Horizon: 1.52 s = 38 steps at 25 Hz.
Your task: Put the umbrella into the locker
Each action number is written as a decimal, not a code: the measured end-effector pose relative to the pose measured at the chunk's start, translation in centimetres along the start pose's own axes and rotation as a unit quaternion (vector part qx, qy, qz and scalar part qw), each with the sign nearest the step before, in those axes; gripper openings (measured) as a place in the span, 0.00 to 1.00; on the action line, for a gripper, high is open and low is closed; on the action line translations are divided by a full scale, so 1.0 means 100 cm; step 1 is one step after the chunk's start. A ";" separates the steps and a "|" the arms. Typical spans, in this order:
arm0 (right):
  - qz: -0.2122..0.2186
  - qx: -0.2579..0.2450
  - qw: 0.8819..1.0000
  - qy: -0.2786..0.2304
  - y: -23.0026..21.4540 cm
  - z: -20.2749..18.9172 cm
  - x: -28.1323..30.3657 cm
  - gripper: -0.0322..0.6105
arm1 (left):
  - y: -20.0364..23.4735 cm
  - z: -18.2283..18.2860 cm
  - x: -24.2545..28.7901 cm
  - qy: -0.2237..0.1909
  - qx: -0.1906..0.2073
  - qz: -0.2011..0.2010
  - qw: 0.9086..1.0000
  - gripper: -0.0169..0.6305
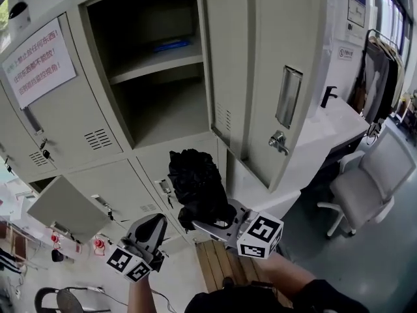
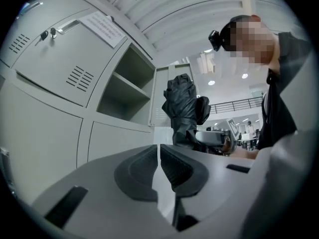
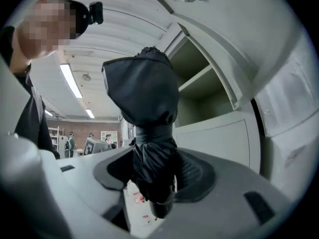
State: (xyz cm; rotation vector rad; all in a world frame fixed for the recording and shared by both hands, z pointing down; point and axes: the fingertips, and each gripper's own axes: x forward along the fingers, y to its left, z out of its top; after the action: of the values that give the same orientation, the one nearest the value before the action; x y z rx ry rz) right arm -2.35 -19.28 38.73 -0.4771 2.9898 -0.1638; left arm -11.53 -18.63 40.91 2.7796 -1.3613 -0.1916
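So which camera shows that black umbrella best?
The right gripper view: the umbrella fills the middle, clamped by the right gripper. The head view shows it smaller, below the open locker; the left gripper view, farther off.

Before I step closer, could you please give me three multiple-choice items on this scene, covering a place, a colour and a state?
1. Where is the umbrella?
A. In the right gripper, outside the open locker
B. Inside the locker
C. On the floor

2. What colour is the umbrella?
A. Red
B. Black
C. Yellow

3. How does the left gripper stand?
A. Shut on the umbrella
B. Wide open
C. Shut, with nothing in it

Answers:
1. A, since the right gripper view shows its jaws clamped on the folded umbrella in front of the locker.
2. B, since its fabric is black in every view.
3. C, since the left gripper view shows the jaws together with nothing between them.
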 end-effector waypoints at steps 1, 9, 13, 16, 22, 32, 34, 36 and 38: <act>-0.001 -0.009 1.000 -0.002 0.000 0.007 0.006 0.40 | 0.004 0.005 0.001 0.001 0.006 0.006 1.000 0.07; -0.019 -0.022 0.999 -0.024 -0.013 0.077 0.046 0.40 | 0.031 0.068 0.012 -0.010 0.060 0.012 0.998 0.07; -0.033 -0.025 0.999 -0.032 -0.023 0.110 0.059 0.40 | 0.035 0.098 0.025 -0.008 0.091 -0.004 0.996 0.07; -0.046 -0.035 0.998 -0.035 -0.029 0.131 0.068 0.40 | 0.037 0.119 0.031 -0.012 0.117 -0.010 0.993 0.07; -0.064 -0.050 0.996 -0.025 -0.041 0.164 0.089 0.40 | 0.034 0.156 0.038 -0.015 0.158 -0.024 0.987 0.07; -0.105 -0.042 0.993 -0.017 -0.072 0.222 0.122 0.40 | 0.038 0.206 0.027 -0.032 0.198 -0.020 0.979 0.07; -0.109 -0.030 0.994 -0.012 -0.078 0.230 0.129 0.40 | 0.037 0.211 0.027 -0.035 0.204 -0.021 0.978 0.07; -0.111 -0.017 0.994 -0.006 -0.082 0.237 0.135 0.40 | 0.035 0.216 0.029 -0.035 0.211 -0.026 0.976 0.07; -0.112 -0.002 0.994 0.006 -0.088 0.239 0.143 0.40 | 0.034 0.221 0.031 -0.035 0.217 -0.030 0.975 0.07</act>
State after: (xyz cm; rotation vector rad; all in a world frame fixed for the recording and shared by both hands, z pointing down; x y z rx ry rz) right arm -10.19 -34.27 14.91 -0.8155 2.9416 -0.1788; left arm -15.12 -22.74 19.03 3.1961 -1.4932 0.0115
